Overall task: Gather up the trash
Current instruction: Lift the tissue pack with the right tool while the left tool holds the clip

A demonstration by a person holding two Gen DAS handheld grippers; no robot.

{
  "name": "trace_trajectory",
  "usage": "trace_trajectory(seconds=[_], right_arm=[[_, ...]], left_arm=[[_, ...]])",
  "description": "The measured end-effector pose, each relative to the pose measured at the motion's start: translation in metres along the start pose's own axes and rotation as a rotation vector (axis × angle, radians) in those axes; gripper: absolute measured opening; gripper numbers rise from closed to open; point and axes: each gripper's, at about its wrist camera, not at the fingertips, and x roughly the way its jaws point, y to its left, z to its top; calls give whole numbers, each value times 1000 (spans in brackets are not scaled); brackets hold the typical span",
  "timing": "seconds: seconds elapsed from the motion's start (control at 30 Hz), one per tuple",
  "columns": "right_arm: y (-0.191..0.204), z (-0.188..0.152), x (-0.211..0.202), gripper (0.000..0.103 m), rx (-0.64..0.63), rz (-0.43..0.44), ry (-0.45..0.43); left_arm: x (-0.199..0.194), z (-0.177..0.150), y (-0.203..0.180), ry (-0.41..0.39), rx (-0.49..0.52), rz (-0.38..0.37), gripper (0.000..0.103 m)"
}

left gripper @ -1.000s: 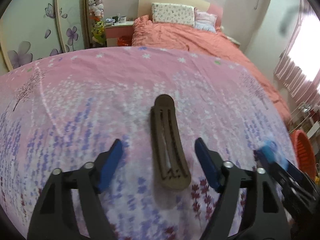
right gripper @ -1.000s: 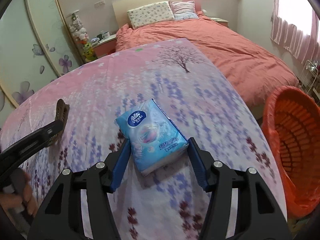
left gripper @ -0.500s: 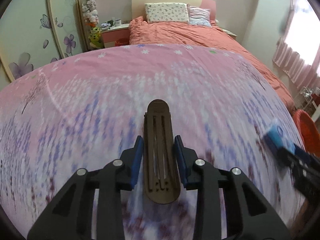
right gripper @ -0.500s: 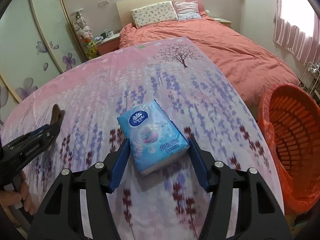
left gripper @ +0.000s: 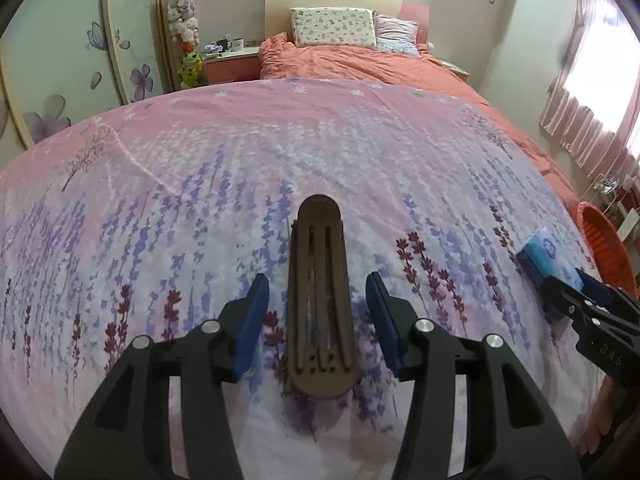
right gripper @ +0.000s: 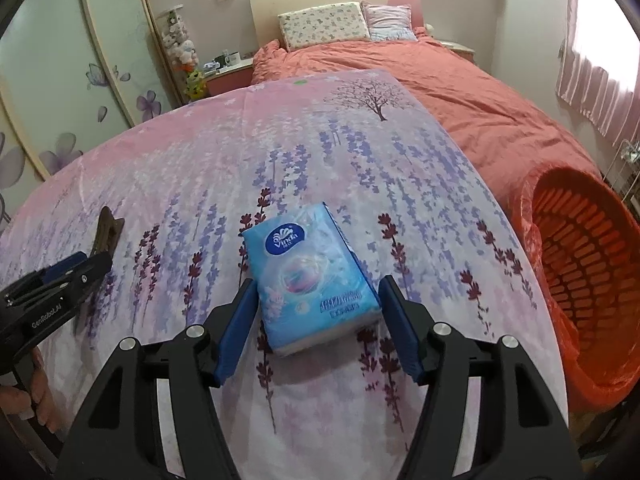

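Left tongs (left gripper: pixel 318 306) just reopened | brown clip (left gripper: pixel 320 300) between, untouched

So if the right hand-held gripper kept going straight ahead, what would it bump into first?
Most likely the blue tissue pack, which lies on the bedspread between the open right hand-held gripper fingers, untouched.

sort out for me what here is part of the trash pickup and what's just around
Job: brown hair clip, blue tissue pack, orange basket, left gripper, right gripper.
Around: pillows, plush toys, mugs, curtain.
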Motion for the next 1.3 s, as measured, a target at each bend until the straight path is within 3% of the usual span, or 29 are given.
trace_trajectory(seconds=[0.83, 0.93, 0.97, 1.1, 1.3], right_arm=[[14, 2, 7, 63, -50, -67, 15], [14, 2, 7, 57, -50, -63, 11], [14, 2, 6, 55, -47, -55, 7], [10, 4, 5, 47, -36, -19, -2], [-2, 1, -7, 45, 5, 39, -33]], left_arm=[[7, 4, -14, 10, 24, 51, 52], [7, 3, -17, 7, 33, 60, 41], [6, 3, -19, 3, 39, 62, 33], [6, 3, -21, 2, 43, 66, 32], [1, -1, -20, -6, 51, 57, 32]])
